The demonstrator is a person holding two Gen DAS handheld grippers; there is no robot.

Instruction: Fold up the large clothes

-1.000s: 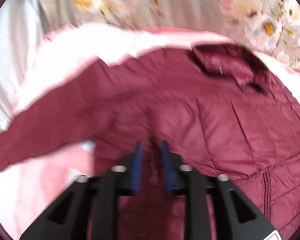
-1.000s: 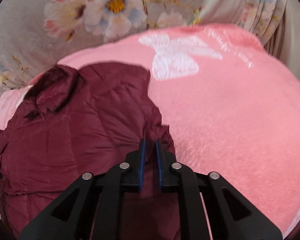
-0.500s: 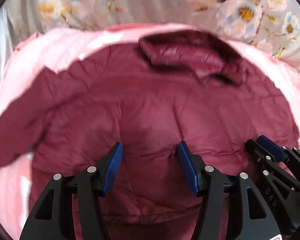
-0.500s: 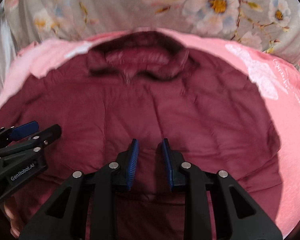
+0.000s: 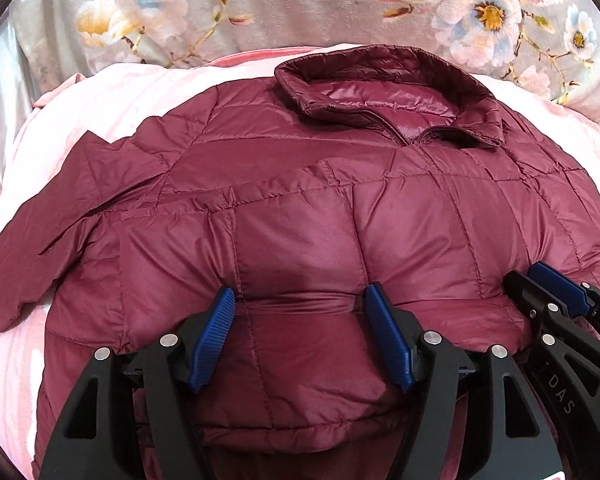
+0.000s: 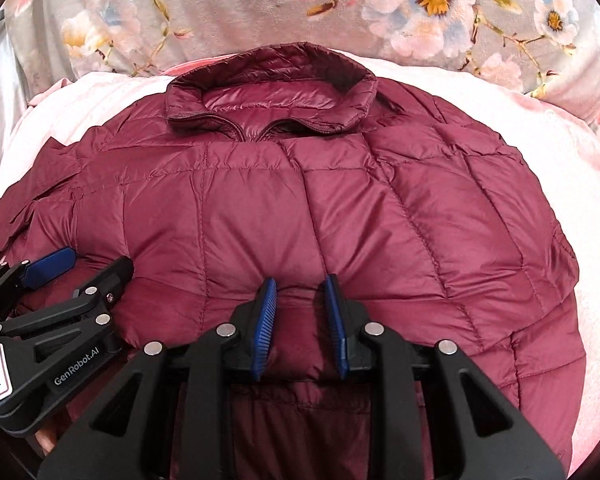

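The maroon puffer jacket (image 5: 300, 208) lies front up on the pink blanket (image 5: 112, 96) on the bed, collar (image 6: 272, 92) at the far side w/ the zip shut, floral pillows (image 6: 420, 4) beyond. Progress, as a judgement: partway. The right sleeve looks already folded in over the body, since the right edge in the right wrist view ends clean. The left sleeve (image 5: 40, 248) is out to the left on the blanket, so that one's left, plus the hem-to-collar fold.

Left claw (image 5: 300, 312): jaws wide apart, tips pressing into the puffy chest panel, holding nothing. Right claw (image 6: 298, 300): jaws partly apart w/ a narrow gap, tips touching the fabric near the centre seam, no fold pinched btwn them. The claws sit near each other, side by side.
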